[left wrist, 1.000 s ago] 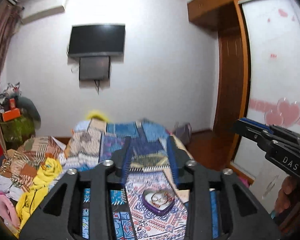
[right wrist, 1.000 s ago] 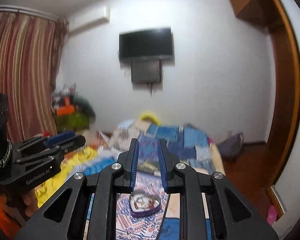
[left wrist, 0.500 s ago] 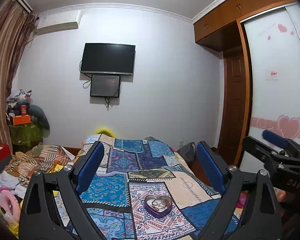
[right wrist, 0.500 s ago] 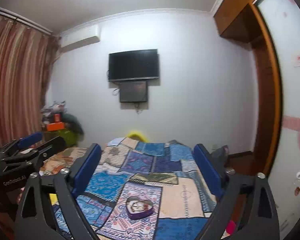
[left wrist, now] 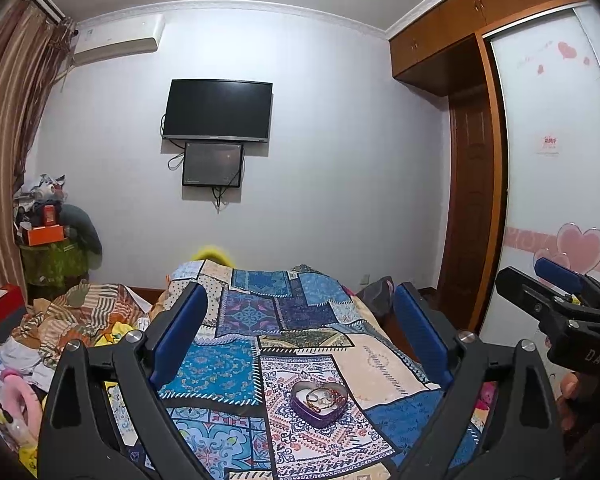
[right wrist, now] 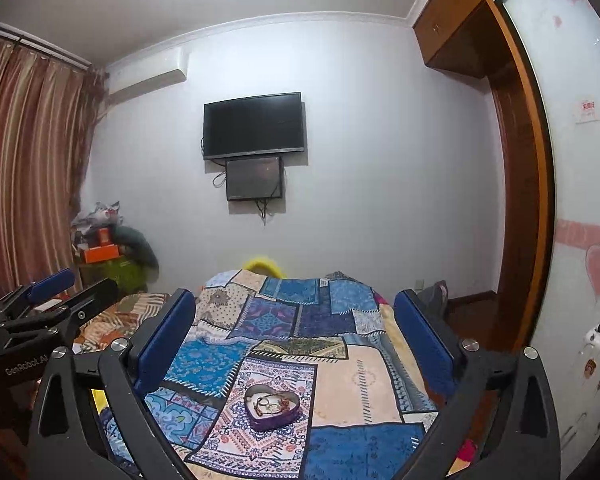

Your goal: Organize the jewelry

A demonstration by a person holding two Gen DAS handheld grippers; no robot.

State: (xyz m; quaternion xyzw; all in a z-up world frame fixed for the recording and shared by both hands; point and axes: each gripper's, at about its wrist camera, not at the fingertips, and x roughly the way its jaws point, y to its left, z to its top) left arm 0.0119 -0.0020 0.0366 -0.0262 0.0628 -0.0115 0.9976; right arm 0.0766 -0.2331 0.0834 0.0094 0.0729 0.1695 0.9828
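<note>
A purple heart-shaped tin holding several rings and bracelets sits on a patchwork bedspread; it also shows in the right wrist view. My left gripper is wide open and empty, held above and short of the tin. My right gripper is wide open and empty too, also short of the tin. Each gripper shows side-on in the other's view: the right one at the far right, the left one at the far left.
A pile of clothes lies left of the bed. A wardrobe with heart stickers and a wooden door stand on the right. A television hangs on the far wall. Curtains hang at the left.
Both grippers opened from nearly shut to wide open. Both cameras tilted up and back, so the tin now sits lower and farther in view.
</note>
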